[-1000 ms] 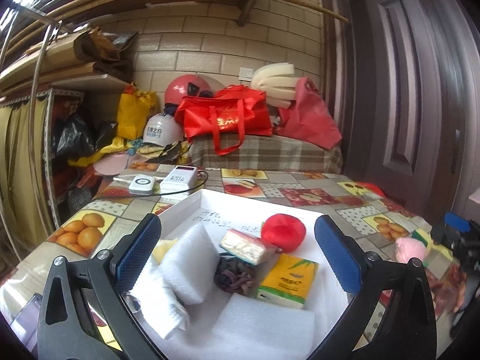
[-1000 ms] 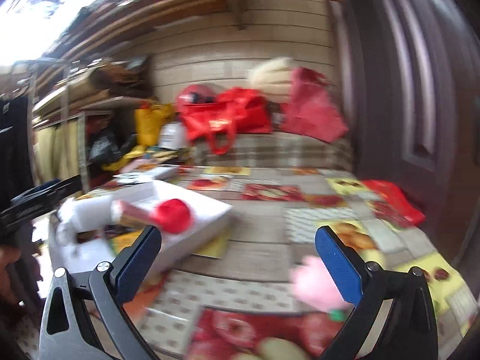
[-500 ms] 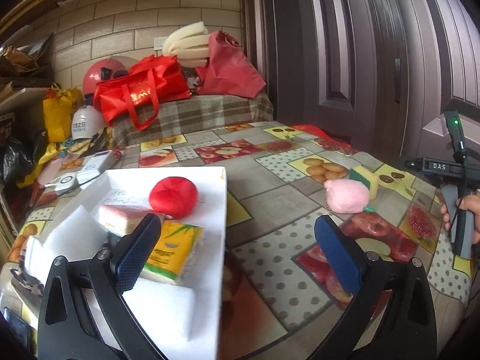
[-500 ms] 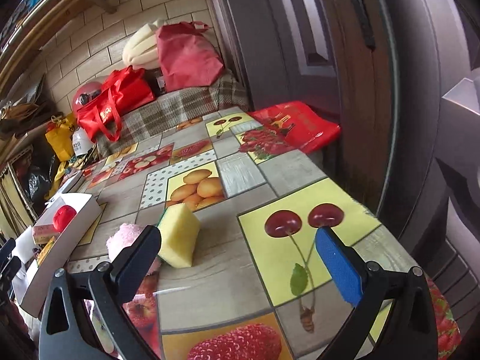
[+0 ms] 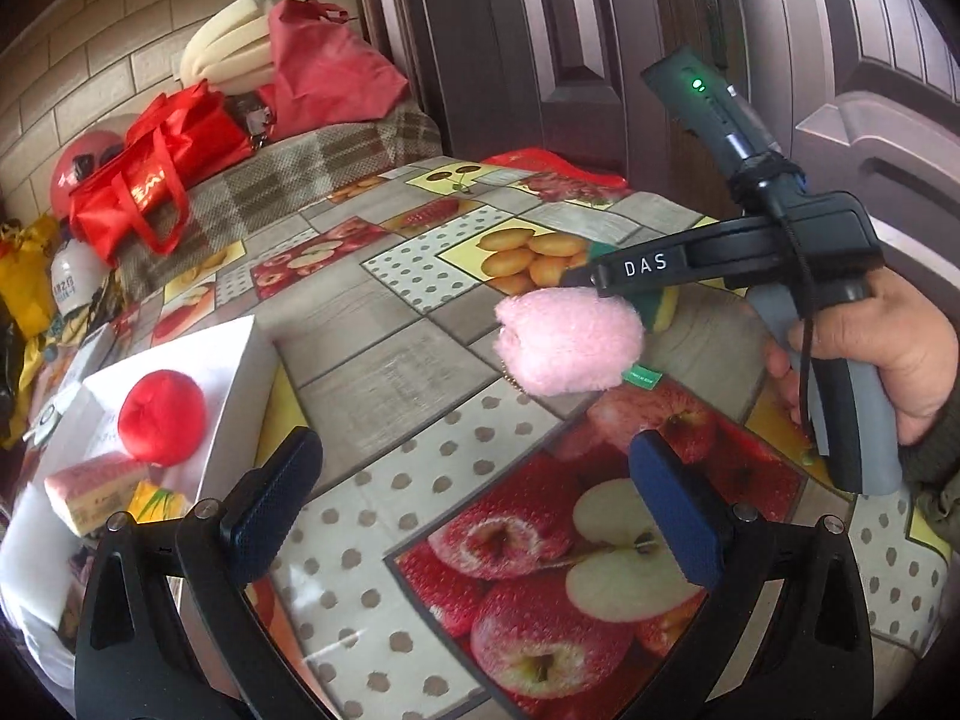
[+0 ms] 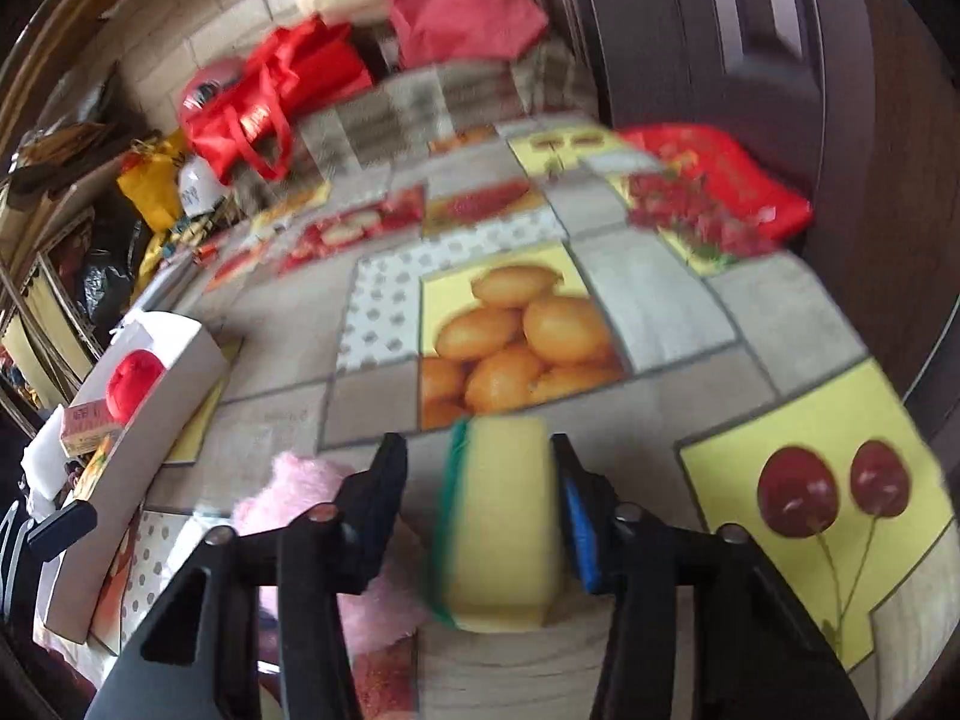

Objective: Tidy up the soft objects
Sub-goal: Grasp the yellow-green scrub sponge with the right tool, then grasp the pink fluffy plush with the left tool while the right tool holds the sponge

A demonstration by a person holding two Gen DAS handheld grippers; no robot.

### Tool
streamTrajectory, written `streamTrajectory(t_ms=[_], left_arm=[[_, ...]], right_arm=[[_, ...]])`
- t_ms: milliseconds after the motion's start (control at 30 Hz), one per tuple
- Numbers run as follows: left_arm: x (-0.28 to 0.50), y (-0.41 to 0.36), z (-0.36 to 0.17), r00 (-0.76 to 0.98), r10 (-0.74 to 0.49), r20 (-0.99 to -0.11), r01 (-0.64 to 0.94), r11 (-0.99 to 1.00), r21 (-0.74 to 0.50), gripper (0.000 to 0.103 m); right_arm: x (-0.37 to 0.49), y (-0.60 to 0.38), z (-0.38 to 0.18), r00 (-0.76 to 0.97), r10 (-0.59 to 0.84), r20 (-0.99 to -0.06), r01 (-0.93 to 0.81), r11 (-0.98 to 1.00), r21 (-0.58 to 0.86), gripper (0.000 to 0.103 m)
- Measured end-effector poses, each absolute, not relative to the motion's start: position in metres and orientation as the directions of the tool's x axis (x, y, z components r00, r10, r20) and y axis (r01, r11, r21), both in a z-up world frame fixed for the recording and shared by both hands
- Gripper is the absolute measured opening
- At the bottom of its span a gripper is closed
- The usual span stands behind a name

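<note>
Toward the counter's [image 6: 672, 312] right edge, on its fruit-print cloth: yellow sponge [image 6: 498, 516] with a green scouring face, lying between the fingers of the right tool [image 6: 480, 516]. Jaws closing there, right-hand blue pad at the sponge's yellow side, a sliver of gap left between the dark left finger and the green face; not yet a firm pinch. Just beside the sponge, toward the counter's middle: pink plush toy [image 5: 567, 341], touching or nearly touching the sponge, seen from the left wrist with the right tool's black arm crossing above it. Right hand [image 5: 882, 354] wrapped around the grey handle. Left tool [image 5: 474, 501] released, fingers spread wide over an apple-and-strawberry panel near the counter's front edge, nothing between them. At the counter's left edge: white box [image 5: 240, 360] holding a red ball [image 5: 162, 417], a pink-and-white packet [image 5: 90, 483] and a yellow tissue pack [image 5: 150, 501]. Against the brick wall beyond the far edge: red bags [image 5: 150, 180].
</note>
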State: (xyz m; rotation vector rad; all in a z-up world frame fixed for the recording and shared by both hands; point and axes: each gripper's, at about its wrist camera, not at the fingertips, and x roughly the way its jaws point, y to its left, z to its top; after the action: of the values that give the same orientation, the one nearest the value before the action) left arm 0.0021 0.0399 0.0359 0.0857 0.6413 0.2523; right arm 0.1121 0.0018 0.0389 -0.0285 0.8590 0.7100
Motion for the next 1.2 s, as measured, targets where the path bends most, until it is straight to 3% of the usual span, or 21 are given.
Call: streamTrajectory(t_ms=[33, 67, 267, 467, 600, 633, 667, 700, 1200], left_arm=[[0.005, 0.040, 0.036, 0.771, 0.257, -0.583, -0.204, 0.966, 0.156, 0.103], [0.009, 0.041, 0.035, 0.771, 0.253, -0.585, -0.203, 0.967, 0.151, 0.103], [0.039, 0.045, 0.039, 0.793, 0.179, -0.582, -0.164, 0.983, 0.079, 0.102], [0.084, 0.032, 0.032, 0.750, 0.201, -0.630, -0.133, 0.979, 0.154, 0.102], [0.115, 0.037, 0.014, 0.638, 0.198, -0.745, -0.125, 0.980, 0.153, 0.099], [0.114, 0.040, 0.015, 0.646, 0.183, -0.741, -0.127, 0.983, 0.132, 0.093], [0.113, 0.042, 0.016, 0.652, 0.168, -0.740, -0.125, 0.986, 0.113, 0.072], [0.111, 0.044, 0.017, 0.658, 0.164, -0.735, -0.132, 0.986, 0.102, 0.069], [0.083, 0.035, 0.041, 0.788, 0.200, -0.582, -0.153, 0.980, 0.131, 0.066]], right_arm=[[0.116, -0.003, 0.036, 0.423, 0.571, -0.703, -0.565, 0.773, 0.288, 0.031], [0.120, -0.013, 0.035, 0.415, 0.596, -0.687, -0.544, 0.768, 0.338, 0.028], [0.132, -0.069, 0.026, 0.415, 0.695, -0.587, -0.412, 0.719, 0.560, 0.028], [0.132, -0.066, 0.029, 0.400, 0.711, -0.578, -0.425, 0.703, 0.571, 0.028], [0.133, -0.067, 0.029, 0.397, 0.718, -0.571, -0.423, 0.696, 0.580, 0.028], [0.133, -0.067, 0.029, 0.396, 0.719, -0.571, -0.423, 0.695, 0.581, 0.028], [0.133, -0.067, 0.028, 0.392, 0.721, -0.572, -0.421, 0.693, 0.585, 0.028], [0.133, -0.067, 0.028, 0.392, 0.722, -0.570, -0.422, 0.692, 0.586, 0.028], [0.131, -0.066, 0.031, 0.402, 0.726, -0.557, -0.425, 0.687, 0.589, 0.028]])
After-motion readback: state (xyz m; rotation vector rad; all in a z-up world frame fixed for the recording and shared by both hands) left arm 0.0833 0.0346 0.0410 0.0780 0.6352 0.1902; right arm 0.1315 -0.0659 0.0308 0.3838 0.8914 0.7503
